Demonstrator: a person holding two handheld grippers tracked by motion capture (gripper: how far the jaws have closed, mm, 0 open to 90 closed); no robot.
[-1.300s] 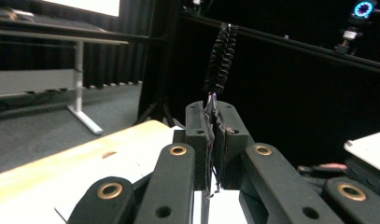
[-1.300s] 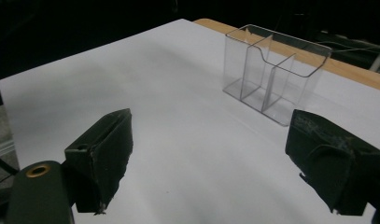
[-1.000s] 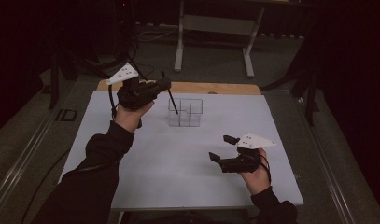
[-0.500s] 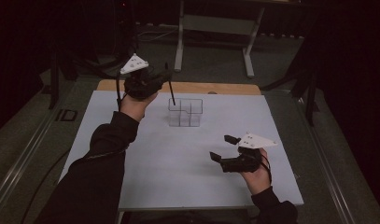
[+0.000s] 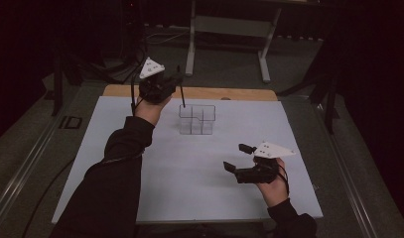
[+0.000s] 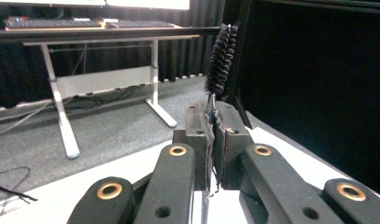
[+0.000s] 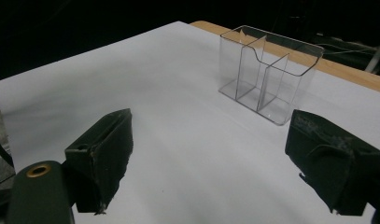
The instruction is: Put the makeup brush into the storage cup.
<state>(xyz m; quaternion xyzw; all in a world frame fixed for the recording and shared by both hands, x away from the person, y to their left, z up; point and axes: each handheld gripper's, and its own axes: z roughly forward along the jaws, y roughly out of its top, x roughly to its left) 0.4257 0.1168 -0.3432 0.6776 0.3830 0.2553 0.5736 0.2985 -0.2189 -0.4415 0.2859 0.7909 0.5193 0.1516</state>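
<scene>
The left gripper (image 5: 166,85) fingers clamp a black bristled wire brush (image 6: 221,59), hanging over the clear plastic compartment organizer (image 5: 197,119) for insertion. The right gripper (image 5: 237,157), near the organizer, has its fingers spread wide, empty.

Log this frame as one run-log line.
left gripper: shut on bristle brush | right gripper: open, idle | clear organizer: empty

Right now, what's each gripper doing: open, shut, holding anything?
Left gripper: shut on the thin black bristled brush.
Right gripper: open, holding nothing, over the white table.
</scene>
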